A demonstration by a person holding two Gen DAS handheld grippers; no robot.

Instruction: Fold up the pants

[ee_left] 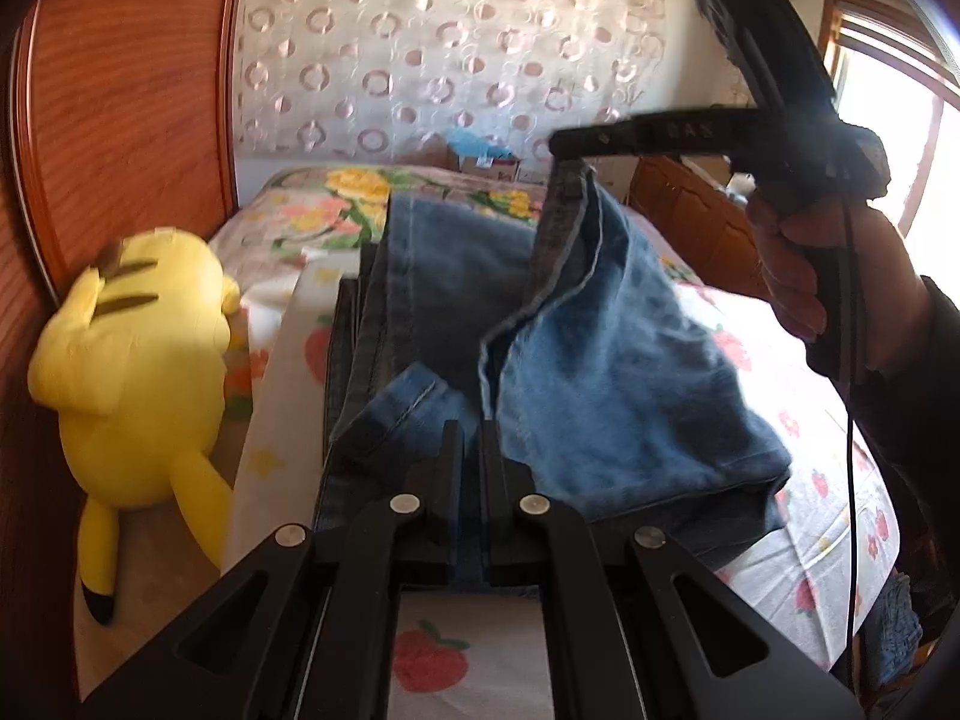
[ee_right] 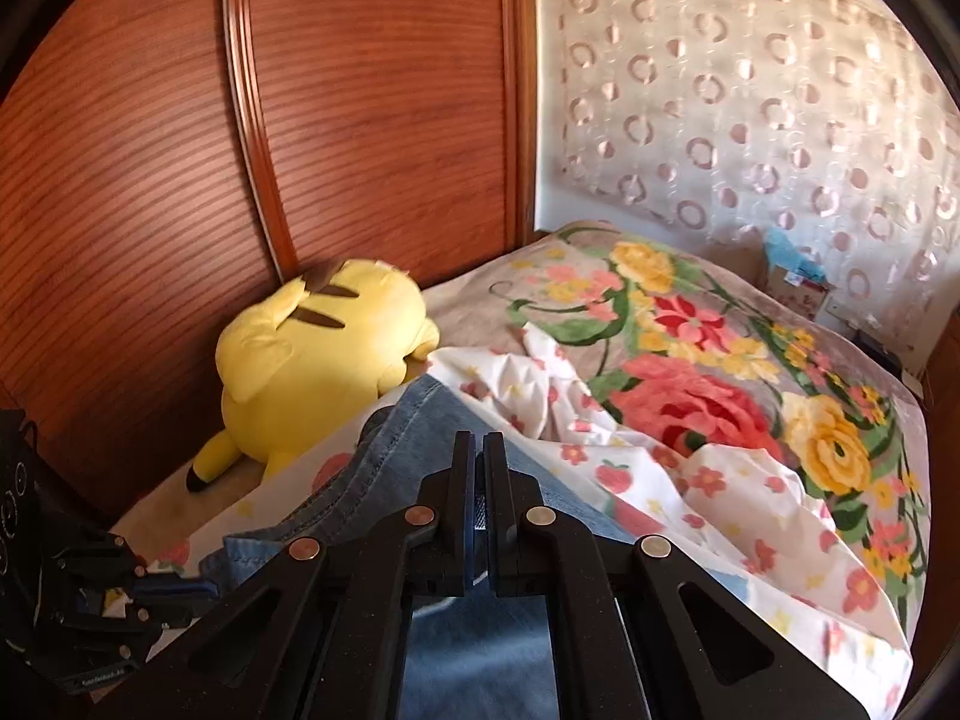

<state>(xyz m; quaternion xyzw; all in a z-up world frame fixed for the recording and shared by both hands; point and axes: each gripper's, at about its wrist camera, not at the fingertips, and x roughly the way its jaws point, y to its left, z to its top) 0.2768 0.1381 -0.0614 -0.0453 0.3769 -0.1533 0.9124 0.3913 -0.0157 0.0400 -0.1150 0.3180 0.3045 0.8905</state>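
Blue denim pants (ee_left: 456,276) lie lengthwise on the bed, partly folded. My left gripper (ee_left: 471,429) is low over their near end, jaws shut on a denim edge. My right gripper (ee_left: 558,147) shows in the left wrist view held in a hand at the upper right; it is shut on the pants' hem and lifts that part off the bed. In the right wrist view my right gripper (ee_right: 478,441) has its jaws closed with denim (ee_right: 384,456) hanging beneath. The left gripper (ee_right: 90,594) shows at the bottom left there.
A yellow plush toy (ee_left: 132,378) lies on the bed's left side against a wooden wardrobe (ee_left: 120,90). The bed has a strawberry-print sheet (ee_left: 750,480) and a floral blanket (ee_right: 690,372). A patterned curtain (ee_left: 456,42) hangs behind. A window (ee_left: 888,138) is at right.
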